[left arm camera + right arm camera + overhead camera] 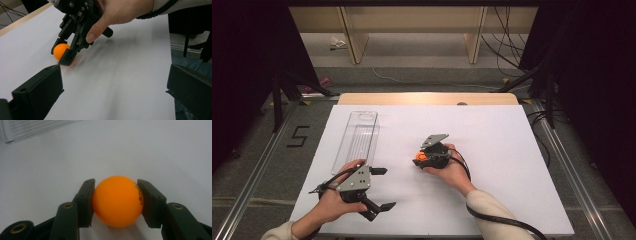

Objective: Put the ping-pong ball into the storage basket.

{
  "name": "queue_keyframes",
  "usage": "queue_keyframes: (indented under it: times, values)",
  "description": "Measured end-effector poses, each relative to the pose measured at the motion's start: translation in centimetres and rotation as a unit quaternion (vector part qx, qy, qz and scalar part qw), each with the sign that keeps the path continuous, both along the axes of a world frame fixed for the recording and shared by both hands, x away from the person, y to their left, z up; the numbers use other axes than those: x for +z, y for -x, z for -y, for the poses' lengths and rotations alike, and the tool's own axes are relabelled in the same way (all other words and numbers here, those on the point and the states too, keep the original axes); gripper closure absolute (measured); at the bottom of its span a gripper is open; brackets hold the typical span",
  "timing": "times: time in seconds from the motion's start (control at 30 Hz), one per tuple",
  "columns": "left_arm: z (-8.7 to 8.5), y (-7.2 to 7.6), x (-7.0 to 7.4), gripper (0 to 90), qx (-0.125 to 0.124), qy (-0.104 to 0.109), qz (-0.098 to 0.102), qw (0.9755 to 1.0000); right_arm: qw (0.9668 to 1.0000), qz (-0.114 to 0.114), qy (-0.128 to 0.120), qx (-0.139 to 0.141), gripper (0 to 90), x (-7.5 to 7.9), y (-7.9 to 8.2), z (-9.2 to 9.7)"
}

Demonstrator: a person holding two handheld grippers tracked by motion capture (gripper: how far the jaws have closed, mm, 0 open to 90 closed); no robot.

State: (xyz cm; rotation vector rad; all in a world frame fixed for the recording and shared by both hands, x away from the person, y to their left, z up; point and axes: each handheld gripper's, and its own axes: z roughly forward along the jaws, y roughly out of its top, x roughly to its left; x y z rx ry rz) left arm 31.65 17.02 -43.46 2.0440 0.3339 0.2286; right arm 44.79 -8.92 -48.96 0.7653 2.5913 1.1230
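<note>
**Orange ball clamped in the right gripper**

An orange ball (117,201) is held between the two black jaws of the right gripper (424,157) — both jaw pads are pressed against its sides, and dark print is seen on the ball next to one pad. The gripper is tipped down, with the ball at or just above the white table (492,150); contact with the surface cannot be told. The gripper is gripped by the person's right hand (452,170).

The left gripper (383,188) is held wide open with nothing between its jaws — it is pointed toward the right gripper, well apart from it. A clear plastic tray (358,135) is seen beyond the left gripper, lying flat on the table.
</note>
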Motion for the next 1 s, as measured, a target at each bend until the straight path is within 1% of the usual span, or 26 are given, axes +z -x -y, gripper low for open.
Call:
queue_keyframes:
  times: [1.0]
  values:
    - [0.01,-0.04,-0.03,0.0,0.0,0.001,0.0,1.0,0.9999,0.005,-0.01,0.001,51.5,0.47,0.09,-0.27]
